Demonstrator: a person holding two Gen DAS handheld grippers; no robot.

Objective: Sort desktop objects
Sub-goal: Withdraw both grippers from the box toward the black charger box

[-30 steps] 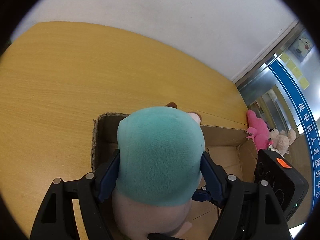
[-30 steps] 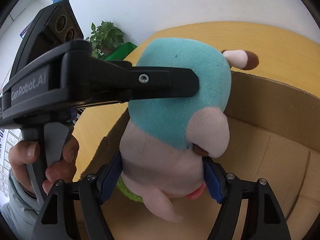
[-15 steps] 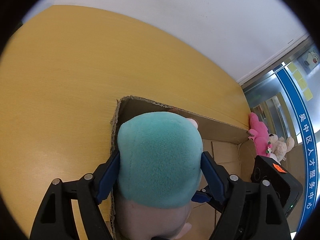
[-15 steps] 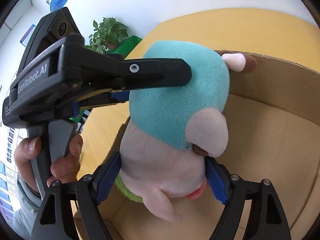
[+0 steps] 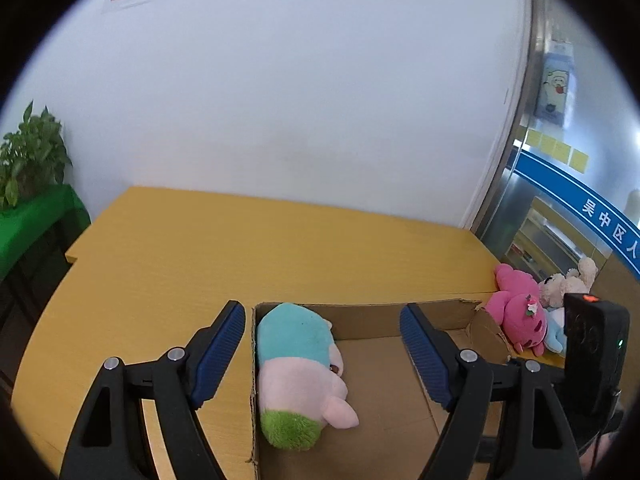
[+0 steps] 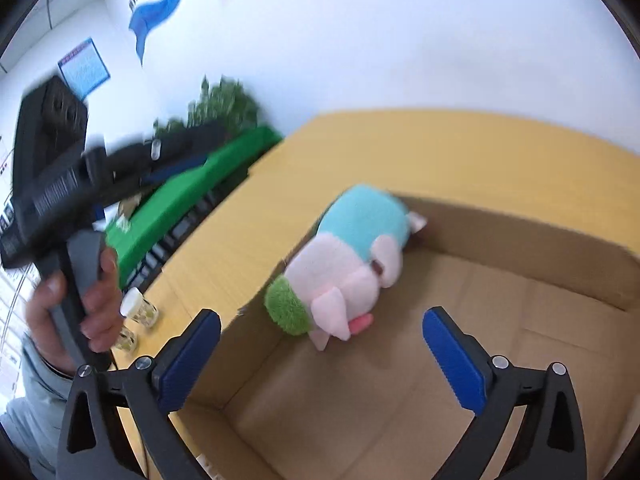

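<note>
A plush toy [image 5: 298,368] with a teal head, pink body and green feet lies inside an open cardboard box [image 5: 384,396], against its left wall. It also shows in the right wrist view [image 6: 348,260] in the box [image 6: 500,320]. My left gripper [image 5: 322,354] is open and empty above the box. My right gripper [image 6: 322,354] is open and empty over the box's near side. The left gripper's body [image 6: 60,184] shows blurred at the left of the right wrist view.
The box stands on a yellow wooden table [image 5: 240,248]. A pink plush [image 5: 518,312] and a cream plush [image 5: 568,284] lie past the box's right end. Small clear jars [image 6: 138,312] stand on the table's left side. A green stand with a plant [image 5: 32,200] is beyond the left edge.
Both grippers have let go of the plush toy and opened. The toy has dropped into the box and lies on its side. Both grippers have pulled back and up.
</note>
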